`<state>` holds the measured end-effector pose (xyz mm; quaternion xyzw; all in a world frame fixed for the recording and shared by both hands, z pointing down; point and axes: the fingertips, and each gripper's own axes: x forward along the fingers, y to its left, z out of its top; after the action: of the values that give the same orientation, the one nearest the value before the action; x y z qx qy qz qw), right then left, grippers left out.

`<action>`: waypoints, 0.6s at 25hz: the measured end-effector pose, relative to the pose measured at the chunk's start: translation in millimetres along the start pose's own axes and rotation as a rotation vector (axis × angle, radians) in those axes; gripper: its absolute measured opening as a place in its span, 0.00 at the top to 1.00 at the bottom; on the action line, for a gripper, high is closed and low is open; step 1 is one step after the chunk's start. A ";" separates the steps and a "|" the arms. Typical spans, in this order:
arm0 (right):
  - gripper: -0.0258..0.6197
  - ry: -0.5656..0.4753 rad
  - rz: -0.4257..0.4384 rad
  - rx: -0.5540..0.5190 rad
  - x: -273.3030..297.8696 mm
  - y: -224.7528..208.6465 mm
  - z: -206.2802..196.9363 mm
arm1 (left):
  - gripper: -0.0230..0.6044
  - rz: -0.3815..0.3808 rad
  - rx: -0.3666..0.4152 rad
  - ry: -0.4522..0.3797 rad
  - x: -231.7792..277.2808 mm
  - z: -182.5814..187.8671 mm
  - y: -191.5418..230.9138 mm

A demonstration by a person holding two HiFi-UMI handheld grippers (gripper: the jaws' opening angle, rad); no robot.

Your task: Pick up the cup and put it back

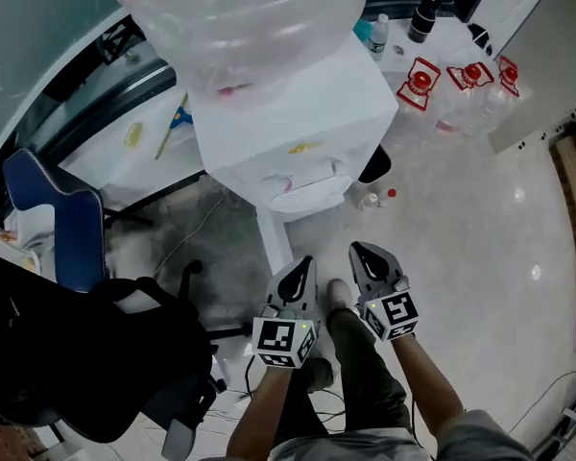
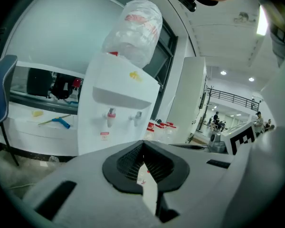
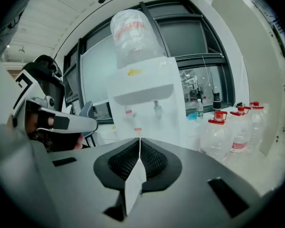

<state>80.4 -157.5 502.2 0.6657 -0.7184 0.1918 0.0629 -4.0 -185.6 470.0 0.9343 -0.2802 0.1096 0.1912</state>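
Both your grippers sit low in front of the water dispenser (image 1: 288, 123), pointed at it.

- **Left gripper** (image 1: 303, 263): jaws pressed together, nothing in them.
- **Right gripper** (image 1: 361, 250): same, tips meeting, empty.
- **Task item:** can't make out the cup in any view, so no axis or heading.
- **Print:**
  - Red lettering on the inverted water bottle (image 1: 254, 17) is too blurred to read.
  - The small red label (image 2: 104, 136) under one tap is unreadable.
  - There's a yellow sticker (image 2: 135, 76) on the dispenser's top front.
  - The red-capped jugs (image 3: 217, 132) on the floor just beside the dispenser have red labels, illegible.

Glossy floor (image 1: 480, 257), clr plastic jug (image 1: 250, 27)
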 end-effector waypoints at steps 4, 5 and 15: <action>0.94 -0.022 -0.021 -0.003 34.0 -27.4 -50.5 | 0.95 0.003 0.006 -0.019 32.7 -52.2 17.6; 0.94 -0.034 -0.023 -0.007 42.5 -33.2 -61.9 | 0.95 -0.006 0.003 -0.020 41.0 -66.4 21.3; 0.94 -0.041 0.025 -0.070 116.9 -72.1 -198.7 | 0.95 0.000 -0.003 -0.072 108.1 -190.8 59.8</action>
<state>105.9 -198.0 738.9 0.6581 -0.7339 0.1534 0.0689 32.0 -203.9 693.7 0.9374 -0.2869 0.0754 0.1826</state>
